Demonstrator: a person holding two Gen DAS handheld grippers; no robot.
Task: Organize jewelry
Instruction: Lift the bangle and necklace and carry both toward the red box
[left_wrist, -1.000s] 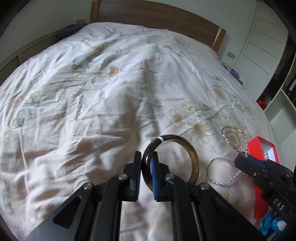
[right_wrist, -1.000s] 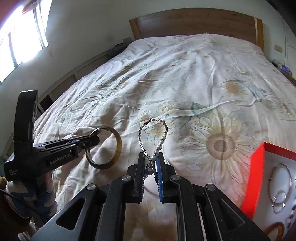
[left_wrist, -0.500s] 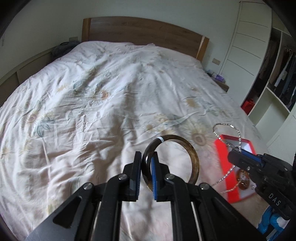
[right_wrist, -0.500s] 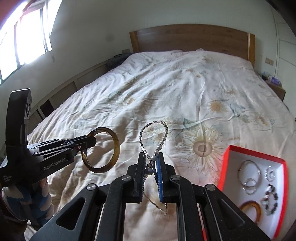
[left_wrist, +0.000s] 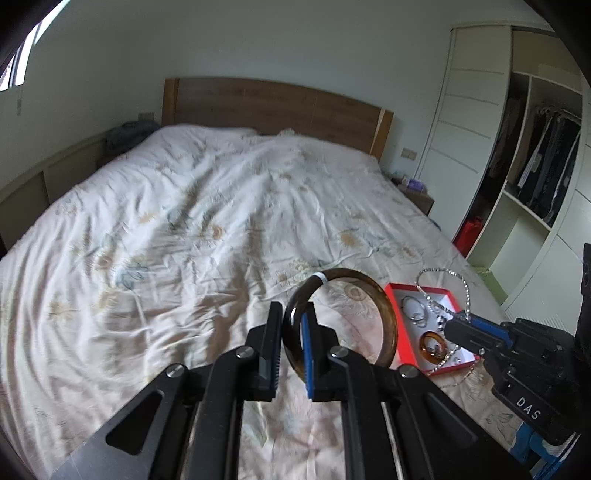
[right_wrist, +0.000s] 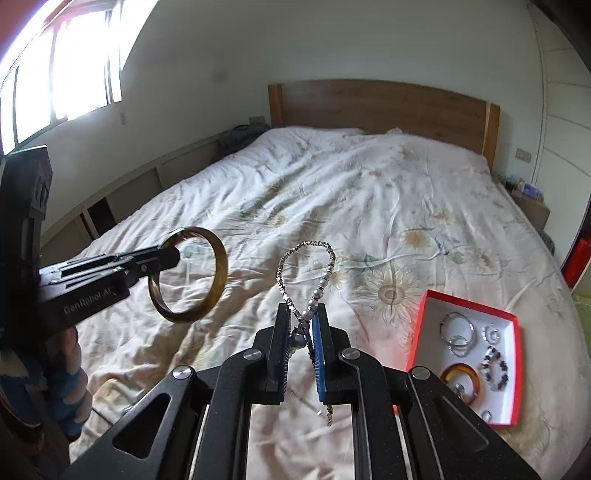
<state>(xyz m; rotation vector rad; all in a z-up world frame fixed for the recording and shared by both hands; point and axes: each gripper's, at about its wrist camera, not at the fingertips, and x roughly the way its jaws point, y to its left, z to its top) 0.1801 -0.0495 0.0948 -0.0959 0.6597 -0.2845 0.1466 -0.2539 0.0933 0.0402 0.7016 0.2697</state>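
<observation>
Bangle (left_wrist: 384, 317) of brown, amber-like material, clamped by its rim between the closed jaws of the left gripper (left_wrist: 291, 345), hangs in the air above the bed (left_wrist: 184, 240), up and to the left of the red box (right_wrist: 511, 321); it looks rigid, smooth and probably brittle, so I judge the narrow rim hold sound but slippery, and a low, gentle set-down wise; a small white band crosses its top edge, though nothing on it can be read. Beaded bracelet (right_wrist: 325, 277), a limp strand of silvery beads and pearls, is pinched near its clasp by the right gripper (right_wrist: 301, 345), looping up ahead of the jaws with a tail dangling below them; it seems light and floppy, likely to swing and snag, best lowered into the box loop first. Inside the box, which rests on the floral quilt to the right of both tools, lie silver hoops, a dark bead bracelet and another amber bangle. Writing is sparse: "DAS" shows on the right gripper's body, "GenRobot.AI" on the left one's.
</observation>
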